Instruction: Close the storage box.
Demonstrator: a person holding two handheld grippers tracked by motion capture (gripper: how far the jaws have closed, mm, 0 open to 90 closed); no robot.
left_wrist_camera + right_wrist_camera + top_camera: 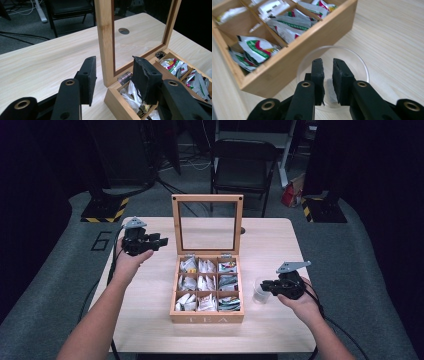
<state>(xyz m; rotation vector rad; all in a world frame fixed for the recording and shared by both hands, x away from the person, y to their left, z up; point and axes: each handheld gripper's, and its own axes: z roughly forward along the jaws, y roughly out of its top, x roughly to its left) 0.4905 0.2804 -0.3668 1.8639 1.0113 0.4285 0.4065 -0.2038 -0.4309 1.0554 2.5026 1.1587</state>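
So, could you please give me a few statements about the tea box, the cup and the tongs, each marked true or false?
1. The tea box has its lid standing open. True.
2. The clear cup sits left of the box. False: it stands at the box's right side.
3. The right tongs are poised over the cup, with only a narrow gap between the jaws. True.
4. The left tongs clamp a tea bag. False: nothing is between them.
5. The box has four compartments. False: nine.
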